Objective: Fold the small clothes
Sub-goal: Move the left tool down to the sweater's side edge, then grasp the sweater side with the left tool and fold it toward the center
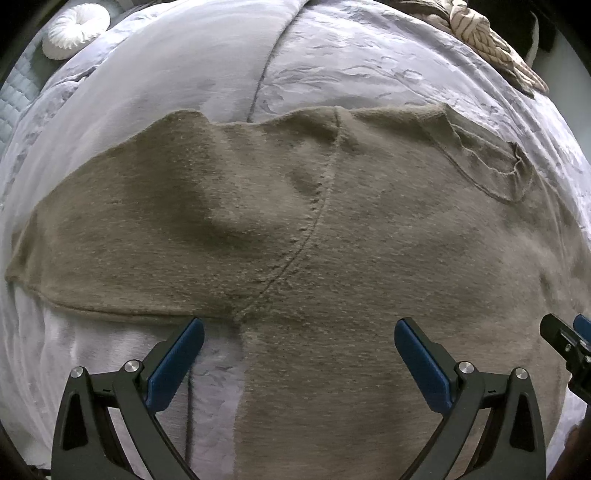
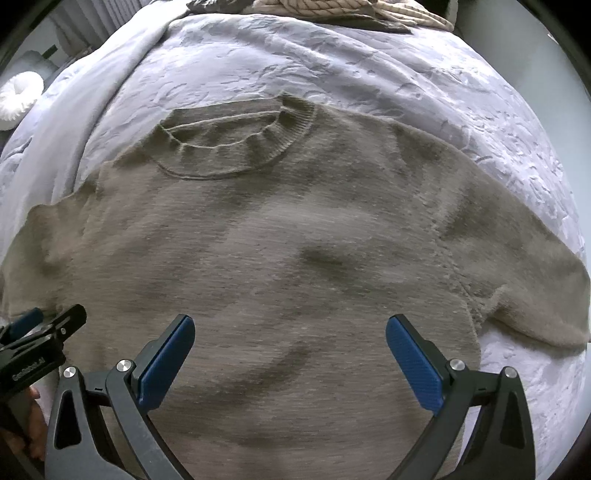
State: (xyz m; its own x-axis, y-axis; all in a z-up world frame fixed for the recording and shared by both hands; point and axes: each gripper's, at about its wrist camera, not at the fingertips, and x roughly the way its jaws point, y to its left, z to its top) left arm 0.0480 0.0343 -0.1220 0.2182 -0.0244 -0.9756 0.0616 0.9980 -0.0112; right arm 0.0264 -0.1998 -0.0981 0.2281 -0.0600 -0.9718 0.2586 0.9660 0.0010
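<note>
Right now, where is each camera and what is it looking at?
Left wrist: sits on the left gripper, looks forward and down at the sweater and its left sleeve on the bed; its open fingers show, with the right gripper at the edge.
Right wrist: sits on the right gripper, faces the collar; its open fingers and the left gripper show.
Both share sweater, bed, white cushion.

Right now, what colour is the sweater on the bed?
Greyish-brown sweater, clearest in the right wrist view.
</note>
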